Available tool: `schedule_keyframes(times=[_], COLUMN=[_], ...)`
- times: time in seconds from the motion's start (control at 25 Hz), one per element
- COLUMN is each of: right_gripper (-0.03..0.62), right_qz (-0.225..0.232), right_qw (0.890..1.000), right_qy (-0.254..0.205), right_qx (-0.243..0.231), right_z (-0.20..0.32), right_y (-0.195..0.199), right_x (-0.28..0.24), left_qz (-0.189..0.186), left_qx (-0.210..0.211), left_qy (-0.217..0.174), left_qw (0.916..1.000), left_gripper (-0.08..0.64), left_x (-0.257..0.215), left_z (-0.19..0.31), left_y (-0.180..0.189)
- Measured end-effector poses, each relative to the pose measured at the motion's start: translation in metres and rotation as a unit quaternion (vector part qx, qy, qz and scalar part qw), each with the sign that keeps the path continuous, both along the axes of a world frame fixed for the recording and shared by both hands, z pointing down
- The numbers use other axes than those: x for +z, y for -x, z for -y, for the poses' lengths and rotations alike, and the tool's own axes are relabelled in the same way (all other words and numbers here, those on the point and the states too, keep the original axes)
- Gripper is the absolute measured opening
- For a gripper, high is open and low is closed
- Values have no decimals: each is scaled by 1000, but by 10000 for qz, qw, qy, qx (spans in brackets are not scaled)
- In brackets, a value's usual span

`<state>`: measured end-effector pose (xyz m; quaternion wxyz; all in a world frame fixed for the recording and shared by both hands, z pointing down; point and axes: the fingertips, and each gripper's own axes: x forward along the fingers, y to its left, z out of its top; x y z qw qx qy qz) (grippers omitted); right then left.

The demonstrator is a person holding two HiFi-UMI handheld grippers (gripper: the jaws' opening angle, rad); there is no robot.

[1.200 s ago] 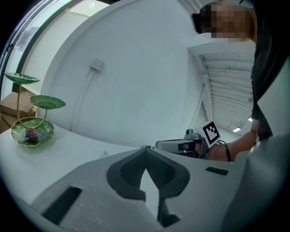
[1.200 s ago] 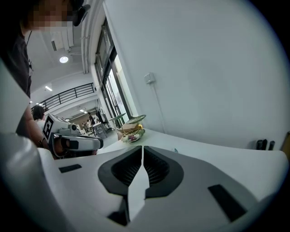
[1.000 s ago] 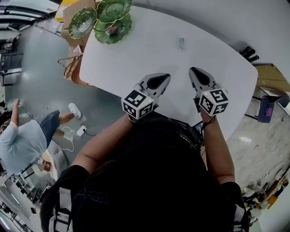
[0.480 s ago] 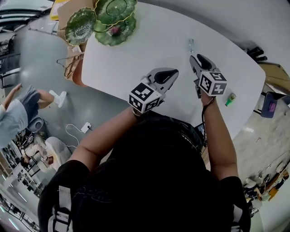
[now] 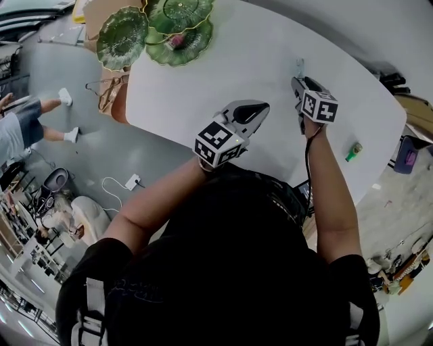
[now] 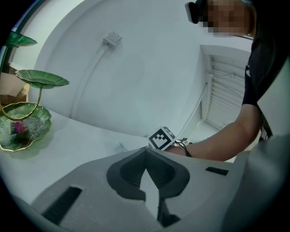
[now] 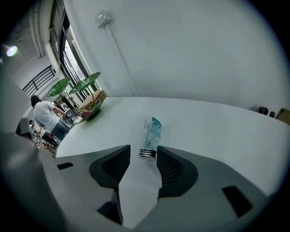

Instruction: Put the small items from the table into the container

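A small clear bottle (image 5: 298, 66) with a teal label lies on the white table (image 5: 223, 67). In the right gripper view the bottle (image 7: 152, 129) points its ribbed cap at my right gripper (image 7: 143, 148). Those jaws are opening; the cap sits at their tips and the pads do not touch it. The right gripper (image 5: 297, 81) reaches far across the table. My left gripper (image 5: 259, 108) hovers mid-table, shut and empty (image 6: 145, 150). A green tiered dish stand (image 5: 174, 47) at the table's far left corner holds a pink item. A small green item (image 5: 353, 151) lies near the right edge.
Beside the table's left edge stand a cardboard box (image 5: 101, 13) and a brown frame (image 5: 111, 101) on the floor. A person (image 5: 17, 125) moves about on the floor at far left. Dark objects (image 5: 389, 71) lie beyond the table's far right edge.
My right gripper has moved away from me toward the bottle, dipped down and opened its jaws. The left gripper edged forward a little. The small green item came into view.
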<state>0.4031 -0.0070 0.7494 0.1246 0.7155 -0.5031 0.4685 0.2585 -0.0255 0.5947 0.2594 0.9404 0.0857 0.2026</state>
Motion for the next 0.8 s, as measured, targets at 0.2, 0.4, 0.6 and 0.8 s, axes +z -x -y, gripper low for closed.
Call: schedule_keyframes(times=[0.2, 0.4, 0.6, 0.8], right_gripper=[178, 144, 141, 141], right_qz=[-103, -436, -520, -537], right_qw=[9994, 9960, 9949, 9942], right_qy=[253, 512, 376, 57], right_qx=[-230, -584, -779, -931], right_z=[5, 1, -7, -30], right_y=[1, 1, 8, 26], right_x=[17, 18, 5, -18], left_qz=[75, 133, 113, 33], left_qx=[-76, -191, -183, -132], left_qy=[17, 24, -2, -63], left_qw=[9999, 9997, 9998, 9999], left_gripper=[6, 6, 6, 6], left_x=[7, 11, 8, -1], left_z=[11, 17, 6, -20], left_y=[5, 11, 11, 11])
